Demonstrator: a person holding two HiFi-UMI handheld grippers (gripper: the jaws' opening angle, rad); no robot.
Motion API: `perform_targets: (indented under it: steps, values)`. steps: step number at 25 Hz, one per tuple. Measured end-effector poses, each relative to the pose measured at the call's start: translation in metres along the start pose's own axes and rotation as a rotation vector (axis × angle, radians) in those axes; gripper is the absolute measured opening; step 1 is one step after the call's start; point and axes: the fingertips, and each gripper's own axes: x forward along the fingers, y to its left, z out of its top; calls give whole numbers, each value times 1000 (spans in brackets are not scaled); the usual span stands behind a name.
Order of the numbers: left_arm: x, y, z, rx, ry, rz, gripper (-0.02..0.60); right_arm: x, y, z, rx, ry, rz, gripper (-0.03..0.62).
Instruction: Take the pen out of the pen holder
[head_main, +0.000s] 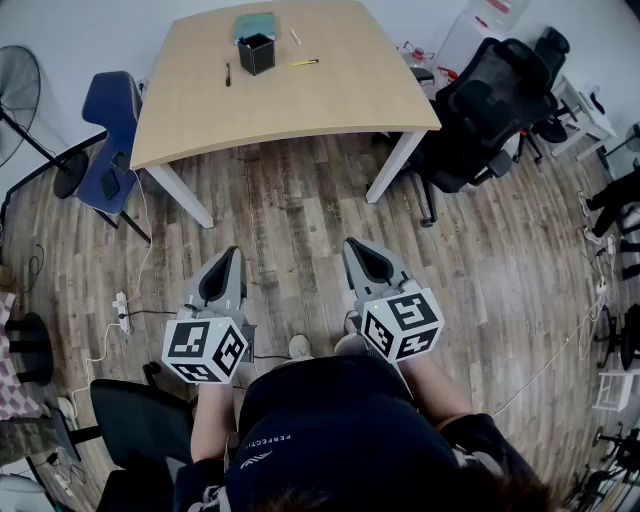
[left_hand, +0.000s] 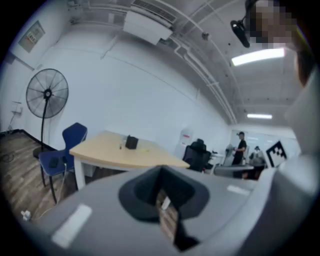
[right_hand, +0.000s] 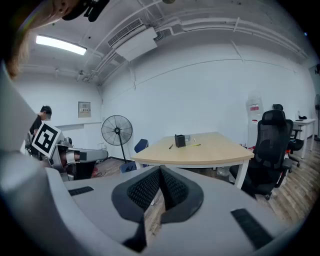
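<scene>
The black pen holder (head_main: 256, 52) stands at the far side of the light wooden table (head_main: 330, 100), well ahead of me. Beside it on the tabletop lie a black pen (head_main: 228, 73) and a yellow pen (head_main: 304, 63). What is inside the holder is too small to tell. Both grippers are held close to my body above the wood floor, far from the table. My left gripper (head_main: 232, 255) is shut with nothing in it, and my right gripper (head_main: 352, 245) is shut and empty too. The pen holder (left_hand: 131, 142) shows small in the left gripper view, and the same holder (right_hand: 180, 140) in the right gripper view.
A blue chair (head_main: 112, 130) stands at the table's left and a black office chair (head_main: 490, 110) at its right. A standing fan (head_main: 15, 90) is at far left. A power strip with cables (head_main: 122, 305) lies on the floor. Another dark chair (head_main: 140, 420) is behind me.
</scene>
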Motion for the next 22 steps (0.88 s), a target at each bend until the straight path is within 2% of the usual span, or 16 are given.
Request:
perform_targets:
  steps: [10,22]
  values:
    - [-13,8,1,-1,-8,6,8,6,12,-1,21,11,21,2]
    - [-34,37,-5,-21,-10,37,7,19,24,-7,-26,43,6,2]
